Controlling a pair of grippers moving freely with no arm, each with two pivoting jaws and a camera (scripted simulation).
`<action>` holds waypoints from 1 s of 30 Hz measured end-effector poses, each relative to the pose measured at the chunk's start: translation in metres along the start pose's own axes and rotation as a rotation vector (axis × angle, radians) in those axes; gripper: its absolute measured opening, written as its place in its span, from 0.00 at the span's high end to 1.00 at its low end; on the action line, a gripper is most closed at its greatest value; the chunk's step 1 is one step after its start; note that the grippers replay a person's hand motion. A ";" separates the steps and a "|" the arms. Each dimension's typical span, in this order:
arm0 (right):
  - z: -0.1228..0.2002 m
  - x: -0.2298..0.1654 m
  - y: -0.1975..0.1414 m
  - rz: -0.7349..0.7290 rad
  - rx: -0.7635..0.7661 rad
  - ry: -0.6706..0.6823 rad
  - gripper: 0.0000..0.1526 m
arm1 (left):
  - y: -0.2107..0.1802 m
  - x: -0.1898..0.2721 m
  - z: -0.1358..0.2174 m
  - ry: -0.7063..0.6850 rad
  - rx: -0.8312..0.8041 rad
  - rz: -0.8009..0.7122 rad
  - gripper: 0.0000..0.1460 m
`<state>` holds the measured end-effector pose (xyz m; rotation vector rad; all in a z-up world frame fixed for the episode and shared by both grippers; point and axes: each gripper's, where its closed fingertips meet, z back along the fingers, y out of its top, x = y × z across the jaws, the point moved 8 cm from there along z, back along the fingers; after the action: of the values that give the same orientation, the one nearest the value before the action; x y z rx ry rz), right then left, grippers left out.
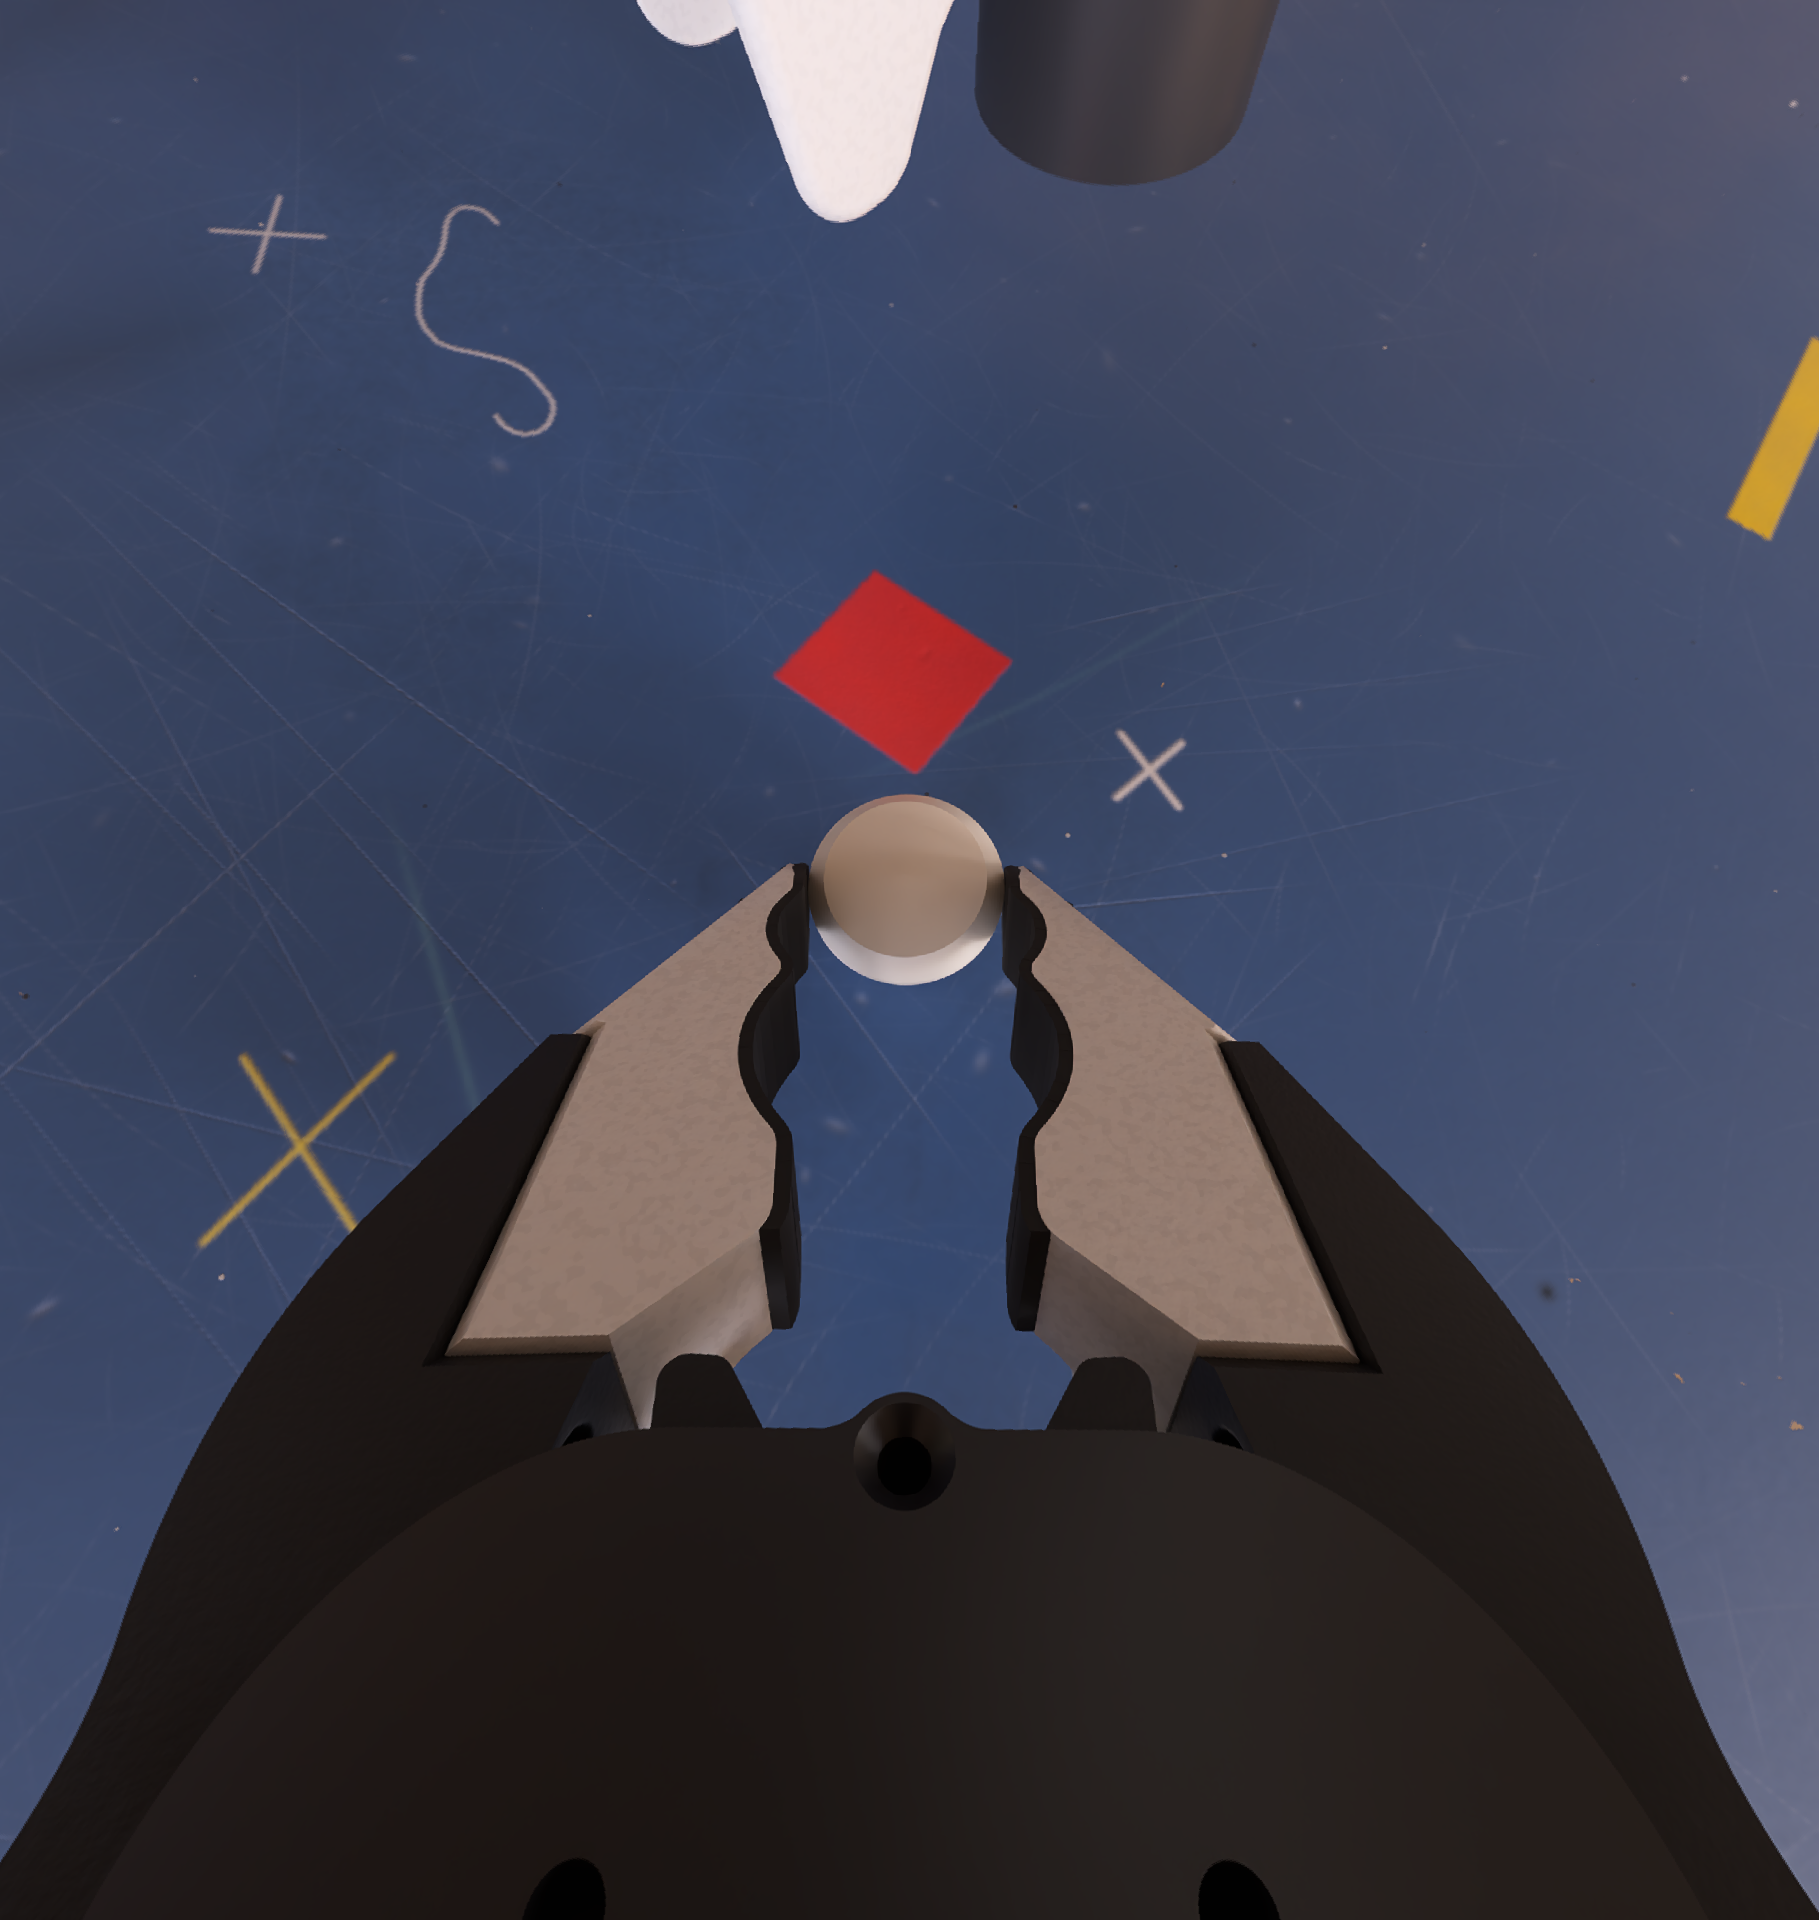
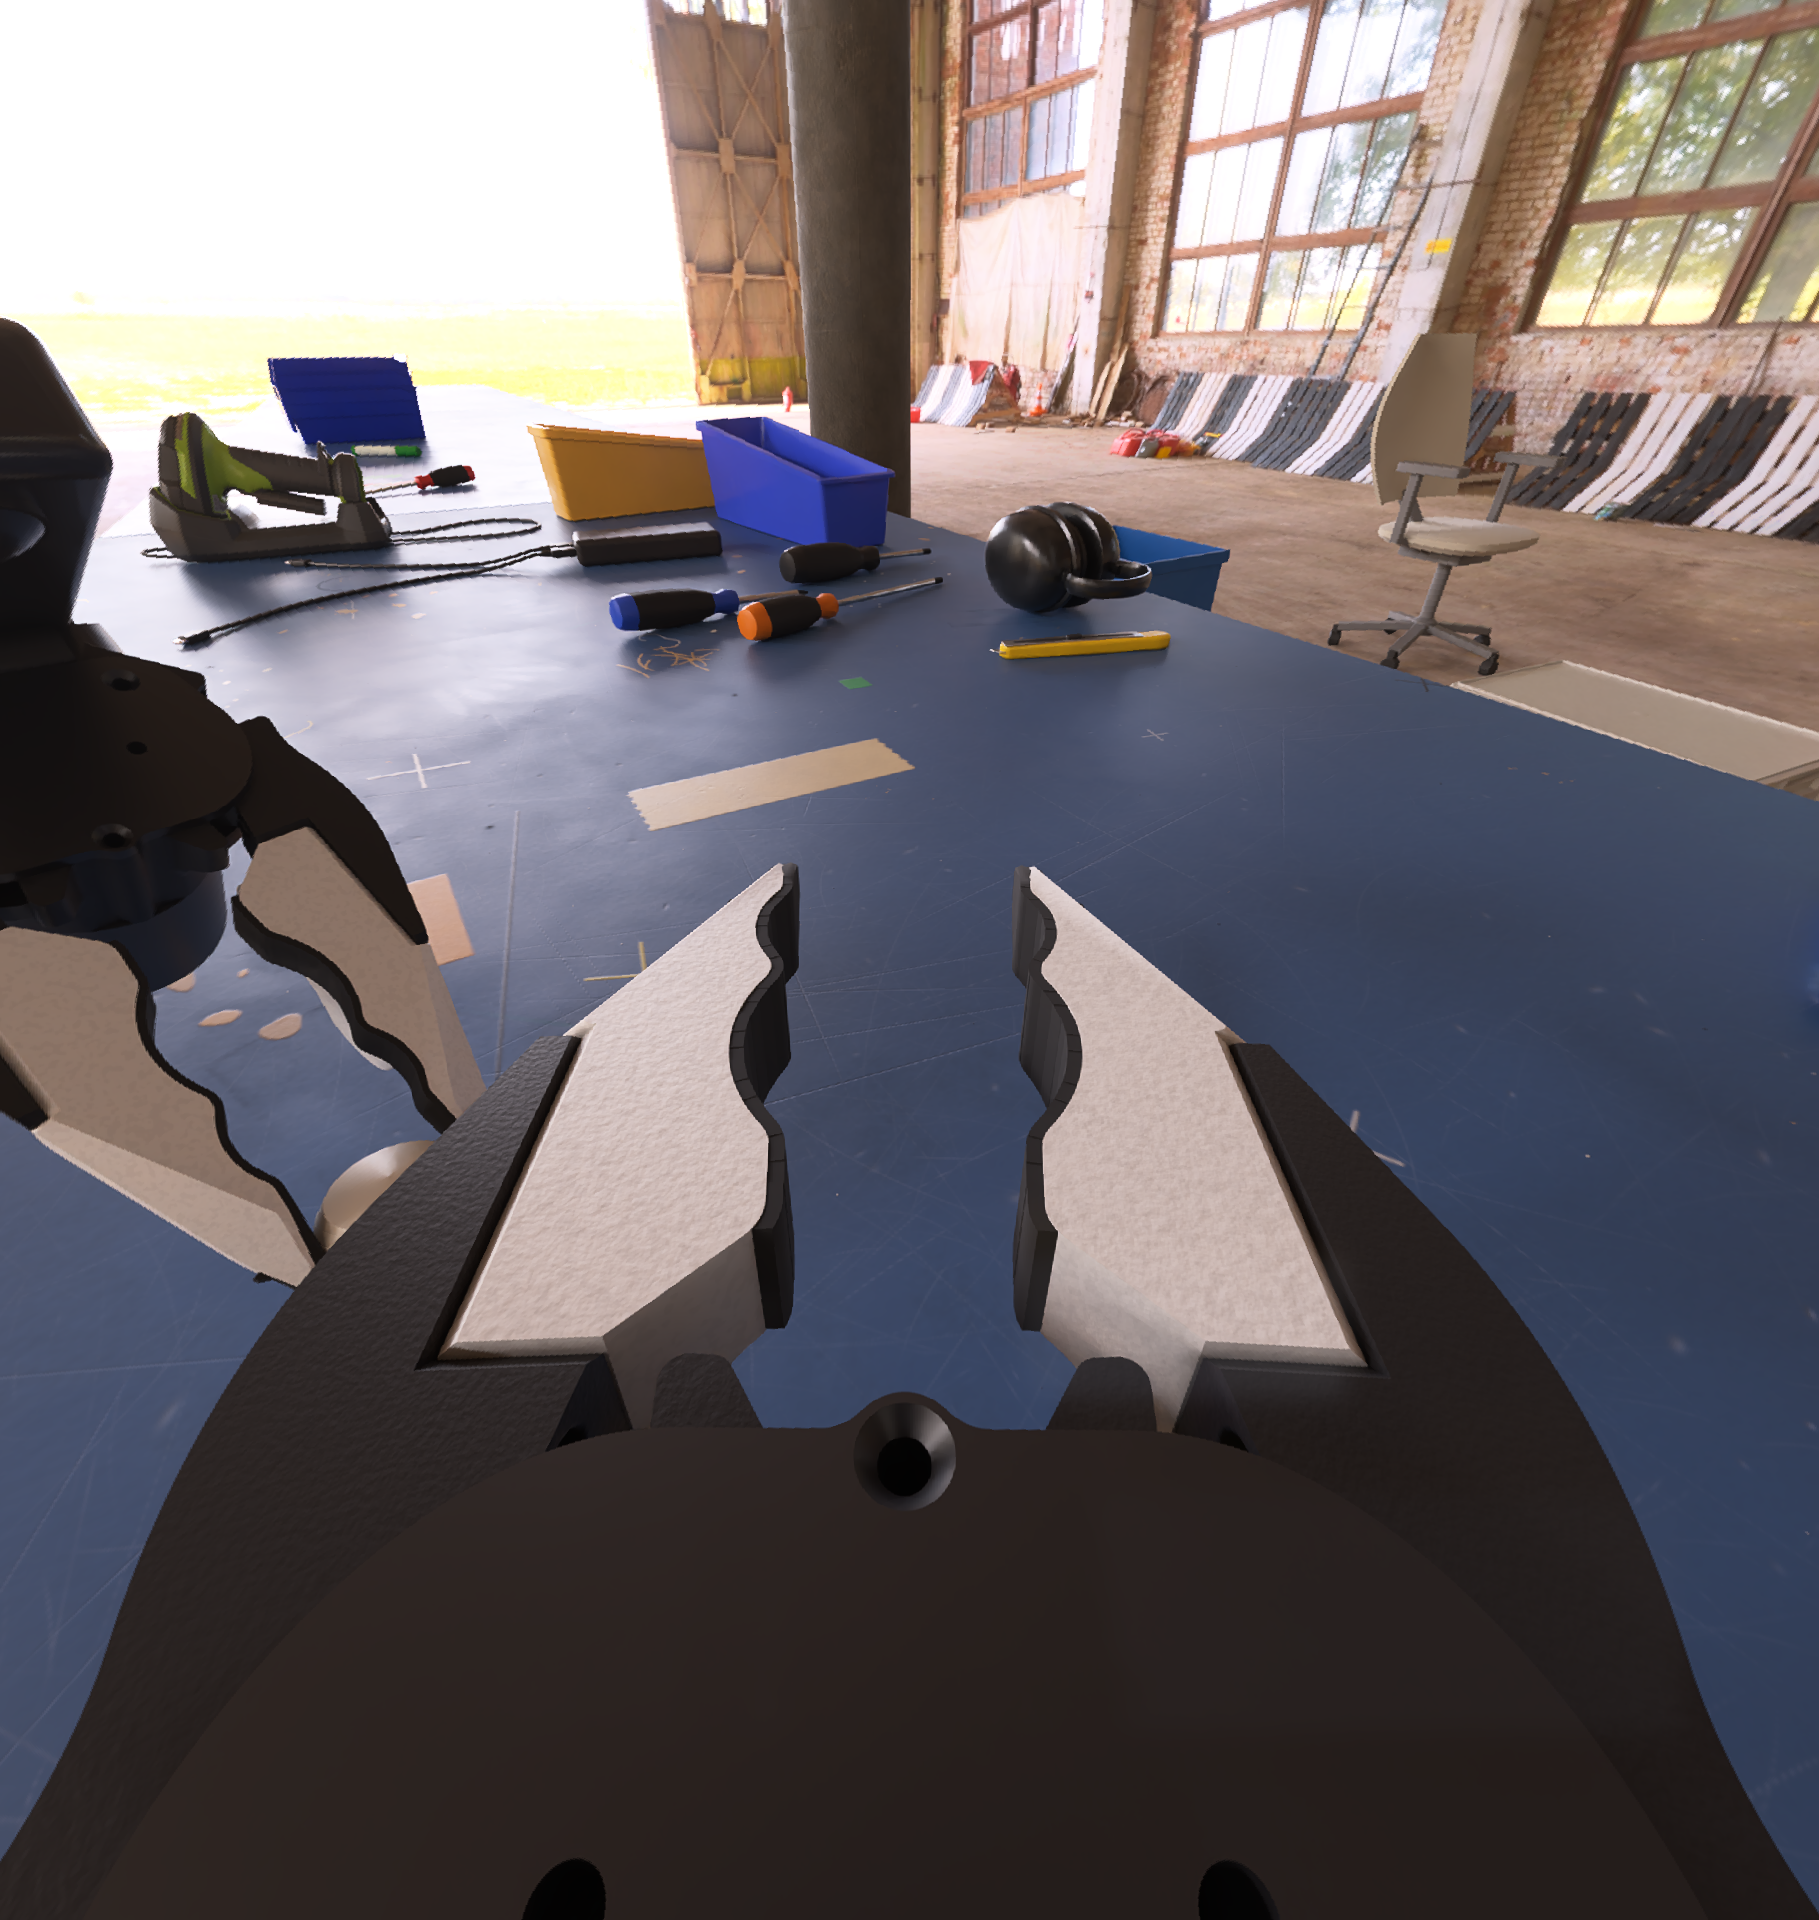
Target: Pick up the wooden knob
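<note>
Knob pinched, frame centre.
Your left gripper (image 1: 905, 894) is clamping the knob (image 1: 905, 883); right gripper (image 2: 905, 904) is gaping, empty.

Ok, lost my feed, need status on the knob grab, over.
Left gripper jaws closed on wooden knob, at the tips. Right gripper open, empty, close beside. Red square just beyond; nothing blocking.
</note>
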<state>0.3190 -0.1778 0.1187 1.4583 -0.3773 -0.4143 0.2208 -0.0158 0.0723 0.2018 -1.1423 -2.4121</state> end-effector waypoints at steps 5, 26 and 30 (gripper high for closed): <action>0.000 -0.001 0.000 0.005 -0.002 0.000 0.73 | -0.001 0.001 -0.004 0.019 -0.032 -0.021 0.75; 0.000 0.000 0.000 0.007 -0.003 -0.005 0.73 | -0.006 0.012 0.003 -0.057 -0.023 -0.005 0.75; 0.001 0.000 0.000 0.007 -0.002 -0.005 0.73 | -0.005 0.014 0.005 -0.085 -0.007 0.001 0.75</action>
<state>0.3184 -0.1782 0.1184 1.4542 -0.3859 -0.4131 0.2049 -0.0159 0.0723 0.0973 -1.1702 -2.4444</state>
